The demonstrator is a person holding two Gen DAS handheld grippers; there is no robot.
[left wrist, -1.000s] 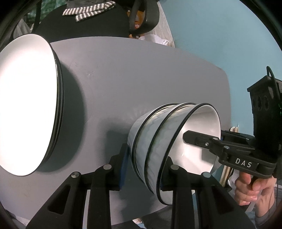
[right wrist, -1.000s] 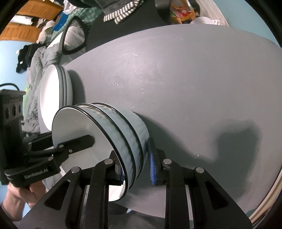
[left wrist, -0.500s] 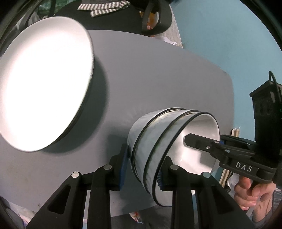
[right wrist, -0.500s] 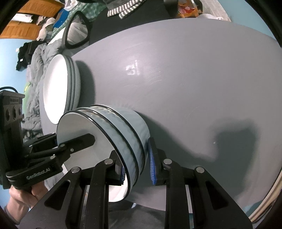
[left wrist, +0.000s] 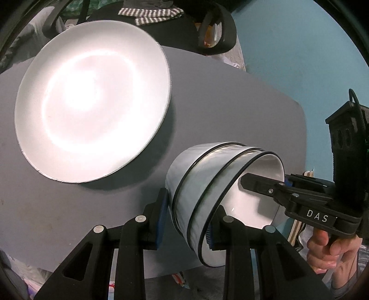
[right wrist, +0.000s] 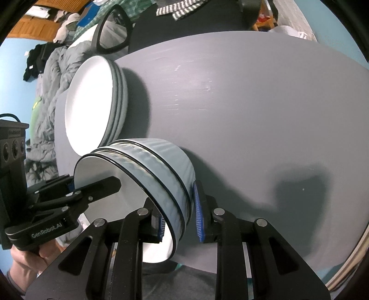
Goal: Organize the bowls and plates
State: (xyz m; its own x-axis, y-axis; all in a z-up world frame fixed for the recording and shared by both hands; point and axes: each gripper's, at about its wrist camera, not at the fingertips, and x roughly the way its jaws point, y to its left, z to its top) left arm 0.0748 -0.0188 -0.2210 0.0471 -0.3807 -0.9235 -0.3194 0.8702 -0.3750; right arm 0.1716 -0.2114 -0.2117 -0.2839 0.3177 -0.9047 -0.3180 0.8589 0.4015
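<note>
Three nested bowls (left wrist: 207,182), white and glossy inside with pale, faintly rippled outer walls and thin black rims, are held over the near edge of a round, matte grey table (right wrist: 253,103). Two black plastic claws grip the stack from opposite sides. The left claw (left wrist: 186,221) is closed narrowly on the stack's wall, one blue-padded finger inside the top bowl and one outside. The right claw (right wrist: 180,217) pinches the opposite wall in the same way. Farther back on the table, near its left edge, rests a stack of three round, smooth white plates (right wrist: 96,101) with grey edges. A striped cloth (left wrist: 150,15) lies on a dark surface beyond the table.
</note>
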